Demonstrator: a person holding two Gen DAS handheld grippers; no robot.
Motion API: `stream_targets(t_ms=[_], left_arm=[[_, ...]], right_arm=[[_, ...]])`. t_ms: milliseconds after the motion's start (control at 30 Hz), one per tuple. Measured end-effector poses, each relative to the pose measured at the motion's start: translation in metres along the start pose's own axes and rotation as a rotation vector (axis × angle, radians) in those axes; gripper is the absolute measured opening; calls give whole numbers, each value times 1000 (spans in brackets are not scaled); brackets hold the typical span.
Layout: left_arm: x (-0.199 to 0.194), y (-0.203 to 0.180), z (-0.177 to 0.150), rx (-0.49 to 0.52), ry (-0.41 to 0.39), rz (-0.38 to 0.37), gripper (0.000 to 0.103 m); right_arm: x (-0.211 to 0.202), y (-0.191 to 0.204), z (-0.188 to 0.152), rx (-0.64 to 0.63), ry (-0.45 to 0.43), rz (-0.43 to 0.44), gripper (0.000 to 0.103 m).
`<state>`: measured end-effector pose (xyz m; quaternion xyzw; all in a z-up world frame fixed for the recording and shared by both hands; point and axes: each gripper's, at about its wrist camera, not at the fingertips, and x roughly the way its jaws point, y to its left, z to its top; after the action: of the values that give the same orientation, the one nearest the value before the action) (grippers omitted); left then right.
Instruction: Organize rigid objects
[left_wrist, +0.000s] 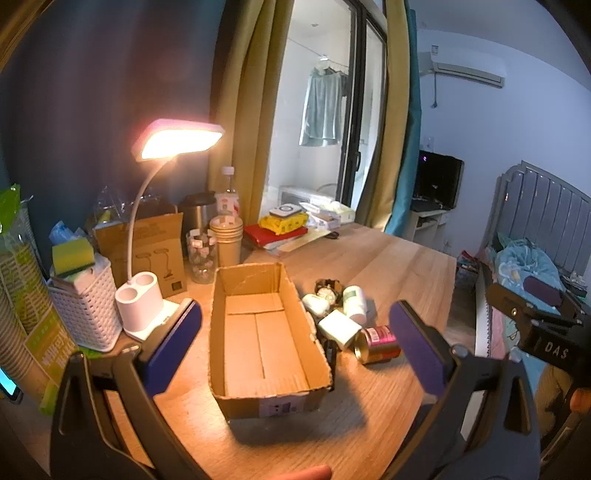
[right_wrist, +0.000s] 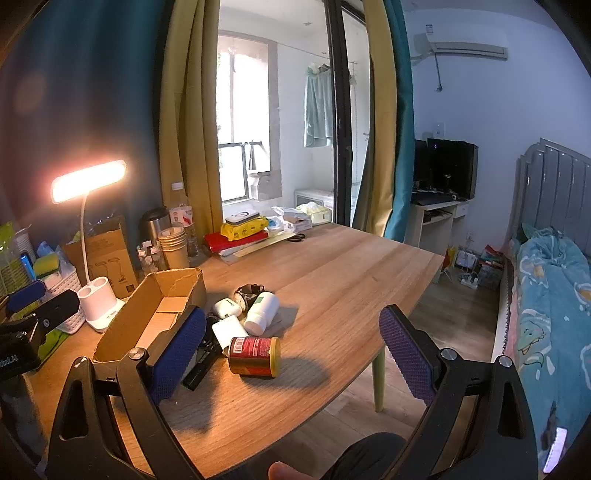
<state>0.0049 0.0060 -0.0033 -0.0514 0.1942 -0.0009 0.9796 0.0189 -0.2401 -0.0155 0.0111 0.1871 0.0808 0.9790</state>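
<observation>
- Bedroom setup, wooden counter (right_wrist: 332, 266) under a lit desk lamp (left_wrist: 177, 138); bed and curtains behind.
- left gripper (left_wrist: 295, 343): jaws wide apart, holding nothing, hovering above the cardboard box (left_wrist: 264, 332), which sits framed between the pads.
- right gripper (right_wrist: 293, 350): jaws also spread, nothing held, hanging over the counter's near edge beside the pile.
- Box is open-topped and has nothing in it; long axis runs away from the cameras.
- Pile sits just right of the box, items touching: red can (right_wrist: 255, 356) on its side nearest, white pill bottle (right_wrist: 261, 312) lying down, white rectangular case (right_wrist: 229, 330), small white earbud-type case (right_wrist: 226, 307), dark round object (right_wrist: 249, 291) at the back (watch or clock, can't tell), black flat item (right_wrist: 201, 363) partly under the pile.
- Judgement: nothing sorted yet, first pick pending.
- Suggest the right gripper takes the can first: closest, unobstructed. It can roll, so clamp across the cylindrical wall, not the ends, and come straight down.
- Lift clear of the box wall before crossing; the wall is flimsy and unsecured.
- Left gripper could steady the box's near edge if it slides.
- Risk: nudging the pile sends the bottle rolling toward the counter's edge.
</observation>
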Motion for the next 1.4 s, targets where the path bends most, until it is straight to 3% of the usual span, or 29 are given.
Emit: stream_targets(t_ms=[900,1133,1400], left_arm=[[5,6,2,-19,22,8,102],[35,23,-2,-28,98,58,102],[86,64,-20,-115,252,86,102]], right_arm=[[11,5,7,-17,-1,-1,97],[23,5,2,-28,13,16,97],[60,11,-16,-45,85,30,97]])
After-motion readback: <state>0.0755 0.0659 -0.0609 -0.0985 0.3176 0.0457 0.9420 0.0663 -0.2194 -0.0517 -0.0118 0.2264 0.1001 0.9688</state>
